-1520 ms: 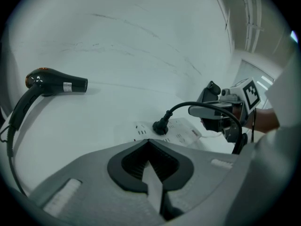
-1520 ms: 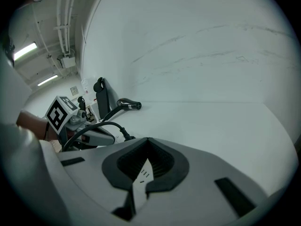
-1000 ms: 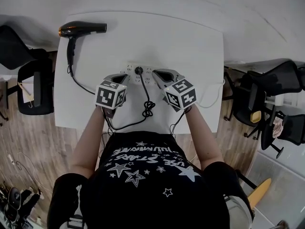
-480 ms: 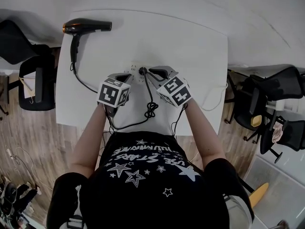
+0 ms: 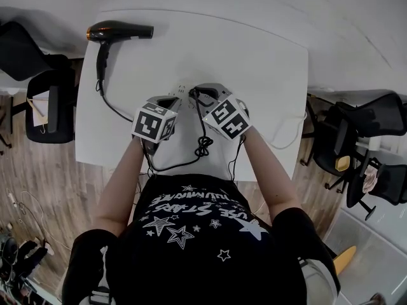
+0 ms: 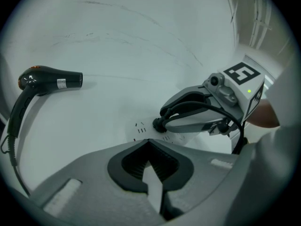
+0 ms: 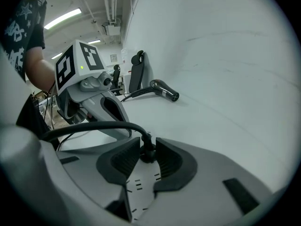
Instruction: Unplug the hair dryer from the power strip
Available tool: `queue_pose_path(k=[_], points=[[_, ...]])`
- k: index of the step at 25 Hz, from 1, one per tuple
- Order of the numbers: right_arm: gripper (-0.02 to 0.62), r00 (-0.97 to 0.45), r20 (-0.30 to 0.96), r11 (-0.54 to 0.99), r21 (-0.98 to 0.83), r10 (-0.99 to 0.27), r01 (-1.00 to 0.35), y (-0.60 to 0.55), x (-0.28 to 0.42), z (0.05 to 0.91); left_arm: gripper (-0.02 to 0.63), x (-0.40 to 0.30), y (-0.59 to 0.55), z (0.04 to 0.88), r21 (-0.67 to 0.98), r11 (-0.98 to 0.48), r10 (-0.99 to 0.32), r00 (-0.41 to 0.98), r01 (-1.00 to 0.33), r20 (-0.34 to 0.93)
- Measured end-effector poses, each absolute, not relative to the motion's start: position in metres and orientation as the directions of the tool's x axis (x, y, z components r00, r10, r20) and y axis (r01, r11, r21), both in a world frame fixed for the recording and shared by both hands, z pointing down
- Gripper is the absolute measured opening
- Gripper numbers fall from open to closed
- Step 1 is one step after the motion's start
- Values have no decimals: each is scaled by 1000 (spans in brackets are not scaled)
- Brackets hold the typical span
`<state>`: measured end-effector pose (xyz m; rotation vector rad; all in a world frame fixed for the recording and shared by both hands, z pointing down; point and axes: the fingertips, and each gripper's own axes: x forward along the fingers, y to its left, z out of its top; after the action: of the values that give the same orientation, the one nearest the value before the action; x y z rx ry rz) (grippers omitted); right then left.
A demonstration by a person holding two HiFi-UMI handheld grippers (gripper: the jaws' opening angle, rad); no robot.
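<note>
Left gripper [image 6: 149, 142]: we see its jaws closed together, empty, tips at the power strip [image 6: 141, 128].
Right gripper [image 7: 147, 144]: its jaws have just been opening and now stand wide, straddling the plug [image 7: 149, 155].
Plug: seated in the strip, its cord [image 7: 94, 126] arching left.
Hair dryer [image 5: 121, 32]: we find it lying at the table's [image 5: 254, 62] far left corner.

- The person wears a black short-sleeved T-shirt [image 5: 191, 234] printed with white stars and white lettering.
- The left tool [image 5: 173, 101] and right tool [image 5: 198, 94] have grey moulded shells with black ribbed pads.
- Each tool bears 1 white cube [image 5: 154, 122] with black square markers and a green light.
- A thin black cable [image 5: 147, 161] trails from each tool.
</note>
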<state>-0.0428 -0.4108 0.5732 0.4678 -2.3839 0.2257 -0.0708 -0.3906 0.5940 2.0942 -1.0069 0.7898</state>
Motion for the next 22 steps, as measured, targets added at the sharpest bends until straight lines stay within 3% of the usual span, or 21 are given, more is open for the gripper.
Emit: queue_pose_path(k=[10, 17, 22], points=[[69, -709, 661, 934, -36, -245, -356, -413, -46, 580, 8, -71, -390, 595, 293, -482, -400, 505, -826, 765], [69, -752, 638, 932, -147, -166, -331, -417, -44, 581, 8, -70, -390, 594, 300, -490, -395, 515, -819, 761], [64, -698, 680, 937, -47, -224, -347, -415, -46, 580, 8, -70, -390, 594, 295, -485, -400, 509, -823, 762]])
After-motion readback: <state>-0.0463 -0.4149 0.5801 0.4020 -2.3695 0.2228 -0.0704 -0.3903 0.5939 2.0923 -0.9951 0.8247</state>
